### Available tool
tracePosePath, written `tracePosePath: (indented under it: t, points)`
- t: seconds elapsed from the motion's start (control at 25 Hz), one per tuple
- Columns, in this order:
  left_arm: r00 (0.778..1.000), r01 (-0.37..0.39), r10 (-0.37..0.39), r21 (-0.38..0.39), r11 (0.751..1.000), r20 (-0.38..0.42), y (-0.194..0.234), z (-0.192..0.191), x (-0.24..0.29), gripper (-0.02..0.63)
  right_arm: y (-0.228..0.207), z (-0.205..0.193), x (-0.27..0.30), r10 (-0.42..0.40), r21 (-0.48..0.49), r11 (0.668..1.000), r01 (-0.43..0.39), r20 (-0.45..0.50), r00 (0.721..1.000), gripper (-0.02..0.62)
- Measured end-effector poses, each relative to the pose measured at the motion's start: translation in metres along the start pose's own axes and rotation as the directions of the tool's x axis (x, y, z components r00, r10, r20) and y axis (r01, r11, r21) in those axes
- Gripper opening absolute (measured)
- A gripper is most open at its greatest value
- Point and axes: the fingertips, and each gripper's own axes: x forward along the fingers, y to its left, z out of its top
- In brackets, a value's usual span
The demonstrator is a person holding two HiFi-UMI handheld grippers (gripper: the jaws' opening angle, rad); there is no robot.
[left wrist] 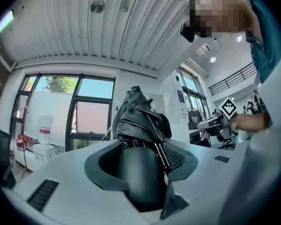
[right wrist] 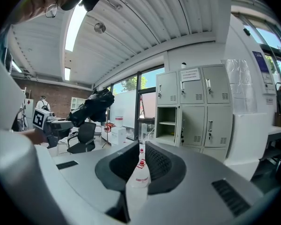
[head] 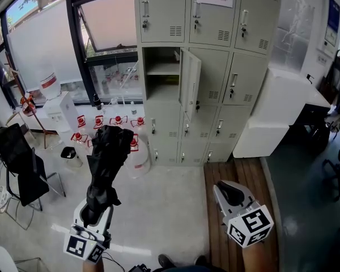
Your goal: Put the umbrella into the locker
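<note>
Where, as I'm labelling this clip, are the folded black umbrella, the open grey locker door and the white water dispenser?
Folded black umbrella (head: 107, 152): head view, its bunched canopy.
Open grey locker door (head: 191, 86): head view, panel centre.
White water dispenser (head: 62, 115): head view, its body.

umbrella (head: 106, 163): blk, folded, in L tool (head: 97, 213) | locker (head: 164, 89): door open

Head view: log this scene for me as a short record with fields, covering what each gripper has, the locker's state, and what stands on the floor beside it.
left gripper: shut on the handle of a folded black umbrella
right gripper: jaws narrowly apart, empty
locker: one door open, the rest closed
compartment: open, one shelf, looks empty
floor left of locker: red-capped bottles
</note>
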Motion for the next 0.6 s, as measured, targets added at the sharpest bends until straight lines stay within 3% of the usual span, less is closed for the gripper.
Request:
tracePosePath:
  t: [0.36,0.48,0.6]
  points:
    - [0.999,0.034,-0.034,-0.018,0.999,-0.006,0.033,-0.011,0.007,0.222,0.016,0.001,0.034,-0.025,0.004,1.000,0.025,-0.018,1.000,0.045]
    - [0.998,0.059,-0.057,-0.055,0.997,0.039,0.032,0.002,0.021,0.222,0.009,0.001,0.050,-0.018,0.003,1.000,0.018,-0.032,0.999,0.045]
    - [0.999,0.041,-0.040,-0.047,0.998,0.021,0.039,-0.005,0.034,0.222,-0.004,0.001,0.068,-0.008,0.009,1.000,0.008,-0.039,0.999,0.045]
